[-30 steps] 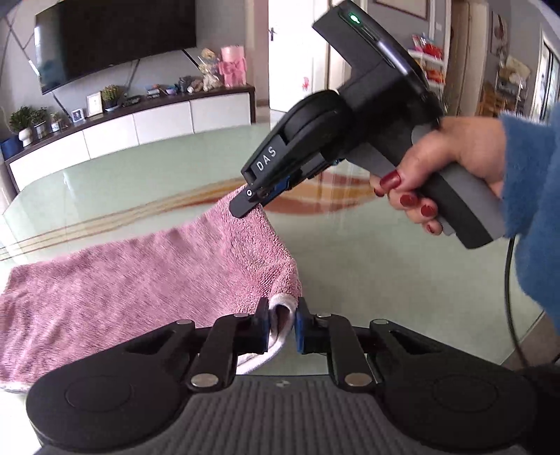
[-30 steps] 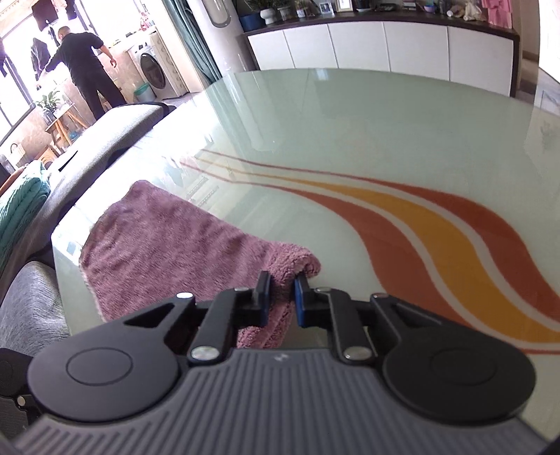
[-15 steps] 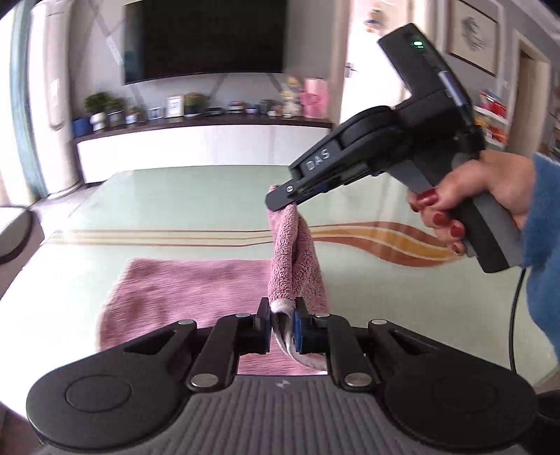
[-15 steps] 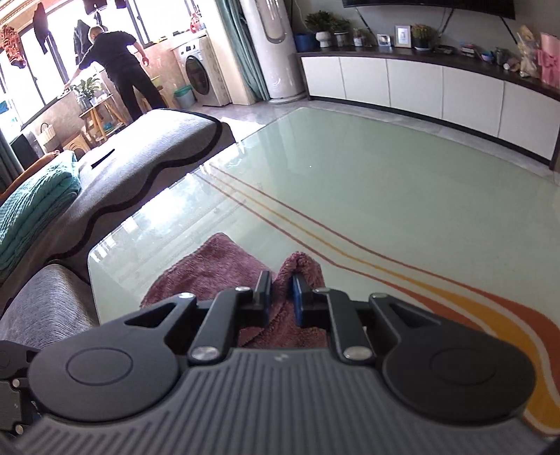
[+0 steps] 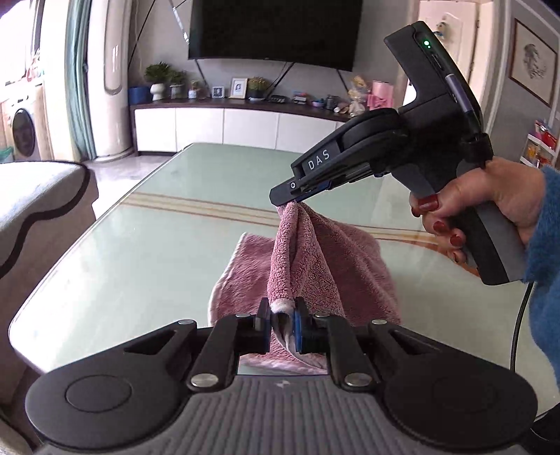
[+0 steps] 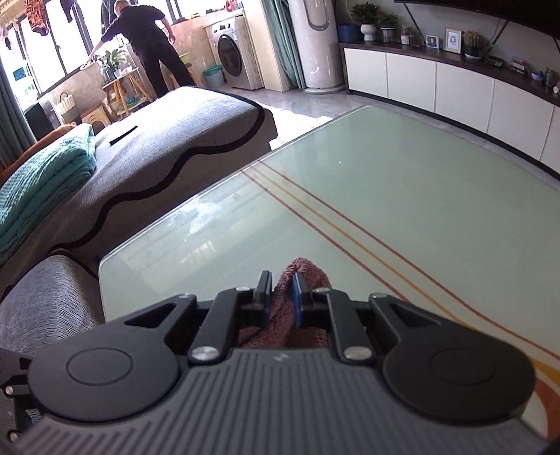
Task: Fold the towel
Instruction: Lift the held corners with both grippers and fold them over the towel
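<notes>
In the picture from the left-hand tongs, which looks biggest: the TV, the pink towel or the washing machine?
As they look in that picture:
1. TV
2. Pink towel, close behind; it is nearer the camera, so its true rank is unsure.
3. Washing machine, cut off at the edge.

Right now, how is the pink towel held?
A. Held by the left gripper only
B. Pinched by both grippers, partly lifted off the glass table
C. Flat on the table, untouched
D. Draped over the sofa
B: the left gripper and the right gripper each clamp a corner of the pink towel, which hangs between them above the glass table.
</notes>
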`<action>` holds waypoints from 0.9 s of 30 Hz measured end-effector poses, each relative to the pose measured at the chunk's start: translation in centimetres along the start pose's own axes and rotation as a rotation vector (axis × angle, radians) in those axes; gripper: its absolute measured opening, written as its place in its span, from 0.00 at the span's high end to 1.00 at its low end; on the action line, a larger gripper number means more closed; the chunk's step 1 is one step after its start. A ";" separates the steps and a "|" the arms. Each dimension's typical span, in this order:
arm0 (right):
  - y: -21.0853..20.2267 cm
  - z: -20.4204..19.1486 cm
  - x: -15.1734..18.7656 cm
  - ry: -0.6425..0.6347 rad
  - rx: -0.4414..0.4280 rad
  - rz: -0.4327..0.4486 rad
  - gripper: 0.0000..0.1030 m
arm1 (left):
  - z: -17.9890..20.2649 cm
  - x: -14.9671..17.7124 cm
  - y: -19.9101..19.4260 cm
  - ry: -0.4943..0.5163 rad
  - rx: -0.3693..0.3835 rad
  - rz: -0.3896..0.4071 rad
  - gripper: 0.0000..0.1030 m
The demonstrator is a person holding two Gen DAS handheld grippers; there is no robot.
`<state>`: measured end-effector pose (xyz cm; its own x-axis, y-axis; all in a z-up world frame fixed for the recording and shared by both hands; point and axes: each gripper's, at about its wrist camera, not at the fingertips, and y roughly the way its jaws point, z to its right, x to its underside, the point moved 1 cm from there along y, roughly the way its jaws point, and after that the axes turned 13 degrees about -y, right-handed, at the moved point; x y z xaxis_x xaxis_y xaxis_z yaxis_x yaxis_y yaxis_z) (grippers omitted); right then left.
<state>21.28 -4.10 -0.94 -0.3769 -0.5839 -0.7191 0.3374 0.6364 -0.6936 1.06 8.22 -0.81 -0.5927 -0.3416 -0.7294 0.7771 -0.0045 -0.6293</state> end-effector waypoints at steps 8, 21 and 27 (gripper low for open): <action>3.0 0.0 -0.3 0.062 0.003 0.014 0.90 | -3.4 -0.6 0.8 -0.044 -0.003 -0.029 0.86; 0.1 0.8 1.4 0.162 0.060 0.105 0.89 | -6.9 -1.0 3.3 -0.080 -0.028 -0.104 0.81; -5.0 0.6 5.4 0.193 0.151 0.118 0.88 | -8.1 -1.6 2.6 -0.053 -0.055 -0.060 0.74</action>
<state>18.10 -10.70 -1.37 -0.4797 -0.3942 -0.7839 0.5081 0.6036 -0.6145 2.36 16.37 -3.44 -0.6249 -0.3917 -0.6753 0.7266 0.0245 -0.6866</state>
